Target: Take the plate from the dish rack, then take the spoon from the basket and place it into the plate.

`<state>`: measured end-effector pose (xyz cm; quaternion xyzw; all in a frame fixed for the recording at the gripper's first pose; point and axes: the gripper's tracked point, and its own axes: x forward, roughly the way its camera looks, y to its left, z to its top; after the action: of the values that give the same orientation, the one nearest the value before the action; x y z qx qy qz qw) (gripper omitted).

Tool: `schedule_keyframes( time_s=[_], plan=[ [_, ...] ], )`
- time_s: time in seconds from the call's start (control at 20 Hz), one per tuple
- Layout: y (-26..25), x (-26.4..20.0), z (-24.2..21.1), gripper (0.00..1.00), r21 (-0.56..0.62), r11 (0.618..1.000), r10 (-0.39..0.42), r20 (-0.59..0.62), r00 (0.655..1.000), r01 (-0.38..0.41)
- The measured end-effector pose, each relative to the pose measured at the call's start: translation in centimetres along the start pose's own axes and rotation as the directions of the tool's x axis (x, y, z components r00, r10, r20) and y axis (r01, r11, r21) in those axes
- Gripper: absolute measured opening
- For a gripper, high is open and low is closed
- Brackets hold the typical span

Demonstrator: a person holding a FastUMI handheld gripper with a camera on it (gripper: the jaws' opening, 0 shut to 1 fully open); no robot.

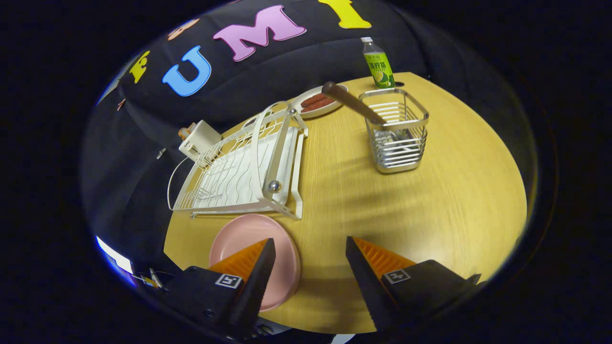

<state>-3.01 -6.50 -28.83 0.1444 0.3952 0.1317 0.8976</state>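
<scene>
Here your gripper point(311, 248) hangs above the near part of the wooden worktop point(454, 200), its fingers point(260, 260) spread wide with nothing between them but bare wood. Under your left finger lies the pink plate point(244, 236), flat on the worktop and partly covered by that finger; it sits just in front of the white dish rack point(239, 172), out of its slots. The rack stretches away beyond the plate, its handle arching across the top. Just behind the rack's far end you can see a small white boxy object point(201, 136), too small to identify. Ahead and to the right of your fingers, well apart from the rack, stands the metal wire basket point(397, 131). The spoon point(354, 102) is in it, its dark handle leaning out over the rim toward the rack. Beyond the basket and rack rests a small dish point(318, 101) with reddish food, and farthest back stands a green-labelled bottle point(377, 64) upright.
</scene>
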Motion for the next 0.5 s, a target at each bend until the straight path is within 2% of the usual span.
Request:
schedule_keyframes(
  time_s=[0.05, 0.25, 0.5],
  plan=[
    [-1.0, -0.8, 1.4, 0.98, -0.06, 0.998, -0.013, 0.049, 0.999, 0.016],
    [-2.9, -3.5, 6.8, 0.98, -0.233, 0.971, -0.006, 0.234, 0.972, 0.062],
    [-2.7, -3.2, 10.1, 0.98, -0.358, 0.929, 0.039, 0.337, 0.941, 0.089]
  ],
)
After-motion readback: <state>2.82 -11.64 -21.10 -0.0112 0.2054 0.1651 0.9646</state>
